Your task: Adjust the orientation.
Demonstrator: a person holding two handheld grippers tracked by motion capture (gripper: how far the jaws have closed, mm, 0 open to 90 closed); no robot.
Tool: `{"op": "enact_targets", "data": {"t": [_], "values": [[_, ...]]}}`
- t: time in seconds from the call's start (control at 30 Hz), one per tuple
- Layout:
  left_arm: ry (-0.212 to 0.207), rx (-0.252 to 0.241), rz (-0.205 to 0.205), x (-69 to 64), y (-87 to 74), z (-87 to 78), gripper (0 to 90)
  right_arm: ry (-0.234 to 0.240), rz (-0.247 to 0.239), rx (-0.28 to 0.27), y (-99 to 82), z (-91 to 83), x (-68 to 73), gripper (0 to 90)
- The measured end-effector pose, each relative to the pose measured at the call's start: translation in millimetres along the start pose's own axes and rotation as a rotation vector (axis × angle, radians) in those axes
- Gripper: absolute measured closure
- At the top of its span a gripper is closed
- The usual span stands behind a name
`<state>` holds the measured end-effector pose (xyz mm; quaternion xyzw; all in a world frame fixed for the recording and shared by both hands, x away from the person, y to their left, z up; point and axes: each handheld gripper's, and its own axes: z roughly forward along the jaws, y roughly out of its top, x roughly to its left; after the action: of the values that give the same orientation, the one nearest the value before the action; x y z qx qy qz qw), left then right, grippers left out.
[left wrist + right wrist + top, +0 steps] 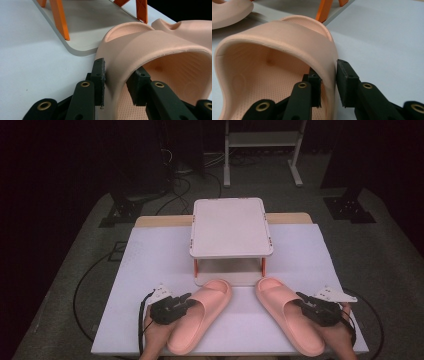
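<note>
1. Slippers first: your left gripper (116, 83) pinches the outer side of the left slipper's (200, 317) strap, one pad outside the wall and one inside the foot opening.
2. Your right gripper (329, 83) pinches the right slipper (287, 317) the same way, with the strap's outer edge caught between its two black pads.
3. Both slippers are pale salmon-pink foam slides with a broad, smooth, arched strap and an open toe; the footbed is stippled with fine dots, plain in both gripper views.
4. They lie sole-down on the white table (150, 255), near your edge, heels toward you and toes angled inward, so the pair forms an upside-down V.
5. Their toes come close together just in front of the small rack (231, 227), at the edge of its lower shelf (82, 27), which lies flat on the table.
6. That rack has a pale top shelf carried on orange legs (61, 21) above the lower shelf.
7. Count: two slippers, two grippers, one two-shelf rack, one table.
8. Beyond the table, on the dark floor, stands a white frame (262, 150).
</note>
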<state>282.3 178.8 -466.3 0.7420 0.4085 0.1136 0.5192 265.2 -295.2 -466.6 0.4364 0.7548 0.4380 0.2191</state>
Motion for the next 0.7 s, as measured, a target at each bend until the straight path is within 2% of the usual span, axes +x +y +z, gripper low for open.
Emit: {"op": "enact_targets", "data": {"t": [0.33, 0.7], "values": [[-0.012, -0.014, 0.004, -2.5, 2.5, -3.9, 69.5, 0.014, 0.02, -0.02, 0.5, -8.2, -0.8, 77.1], [-0.042, -0.035, 0.018, -7.7, 9.3, -14.1, 69.2, 0.045, 0.034, -0.079, 9.0, -23.5, 6.9, 77.5]]}}
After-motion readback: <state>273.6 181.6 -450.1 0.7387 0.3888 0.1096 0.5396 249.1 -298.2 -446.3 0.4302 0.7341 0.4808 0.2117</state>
